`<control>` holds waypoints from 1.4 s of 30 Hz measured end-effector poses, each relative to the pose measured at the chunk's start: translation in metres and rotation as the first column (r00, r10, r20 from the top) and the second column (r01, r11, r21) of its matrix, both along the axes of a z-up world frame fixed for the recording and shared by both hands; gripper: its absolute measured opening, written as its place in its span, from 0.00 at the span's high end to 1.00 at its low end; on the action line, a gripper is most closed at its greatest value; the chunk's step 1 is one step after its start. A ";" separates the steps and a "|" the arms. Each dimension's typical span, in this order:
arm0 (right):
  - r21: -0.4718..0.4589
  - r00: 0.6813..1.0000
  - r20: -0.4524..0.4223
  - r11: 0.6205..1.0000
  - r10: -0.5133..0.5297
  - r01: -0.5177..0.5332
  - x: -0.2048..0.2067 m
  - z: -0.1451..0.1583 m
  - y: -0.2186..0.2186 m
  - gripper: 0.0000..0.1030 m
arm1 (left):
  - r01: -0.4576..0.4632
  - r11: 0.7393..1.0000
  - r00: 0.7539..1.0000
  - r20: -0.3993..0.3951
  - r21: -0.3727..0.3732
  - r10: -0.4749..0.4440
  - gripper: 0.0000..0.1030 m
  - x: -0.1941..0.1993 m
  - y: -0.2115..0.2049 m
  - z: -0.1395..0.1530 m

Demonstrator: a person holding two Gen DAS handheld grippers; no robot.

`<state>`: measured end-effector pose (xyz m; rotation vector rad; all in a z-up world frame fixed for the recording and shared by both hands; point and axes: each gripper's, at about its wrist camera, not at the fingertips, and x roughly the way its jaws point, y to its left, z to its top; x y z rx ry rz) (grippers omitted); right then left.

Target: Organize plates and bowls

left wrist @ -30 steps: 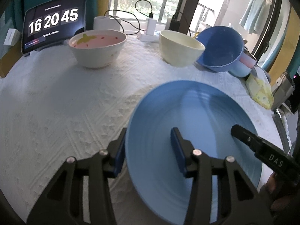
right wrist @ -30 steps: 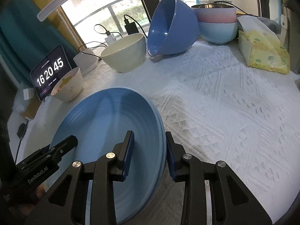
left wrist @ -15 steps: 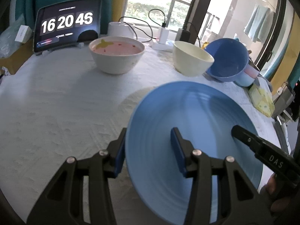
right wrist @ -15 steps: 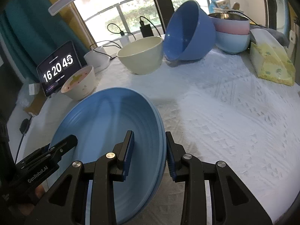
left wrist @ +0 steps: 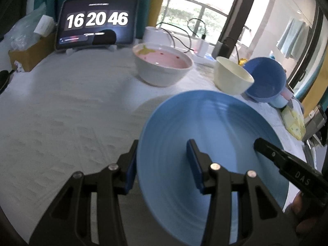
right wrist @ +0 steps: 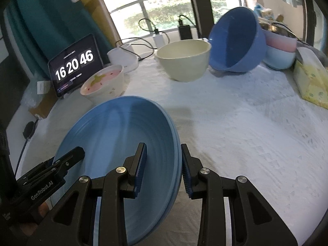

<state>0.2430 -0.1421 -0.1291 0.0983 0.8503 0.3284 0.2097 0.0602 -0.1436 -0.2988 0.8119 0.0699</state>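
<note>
- The left gripper (left wrist: 162, 164) clamps the left rim of the blue plate (left wrist: 215, 143), one jaw outside, one inside.
- The plate hangs between both grippers above the white tablecloth (right wrist: 246, 127), its hollow facing up.
- The right gripper (right wrist: 164, 168) pinches the opposite rim; the bowls stand beyond, so neither hand is nearer.

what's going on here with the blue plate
A person is holding a blue plate with two tools at once: the left hand-held gripper clamps one edge and the right hand-held gripper clamps the opposite edge. The plate is tilted above the white tablecloth, with three bowls standing further back.
</note>
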 end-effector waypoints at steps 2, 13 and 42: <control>-0.003 1.000 -0.001 1.000 0.009 -0.009 0.001 -0.001 0.008 0.66 | -0.010 1.000 1.000 -0.001 -0.002 0.010 0.55 -0.001 0.007 0.000; -0.015 0.997 -0.002 0.997 0.081 -0.081 0.011 -0.002 0.058 0.66 | -0.083 0.997 0.997 -0.003 -0.005 0.083 0.55 -0.003 0.054 -0.002; -0.075 0.984 -0.056 0.982 0.167 -0.171 0.031 -0.019 0.122 0.64 | -0.175 0.982 0.984 -0.004 0.067 0.176 0.54 -0.005 0.100 -0.008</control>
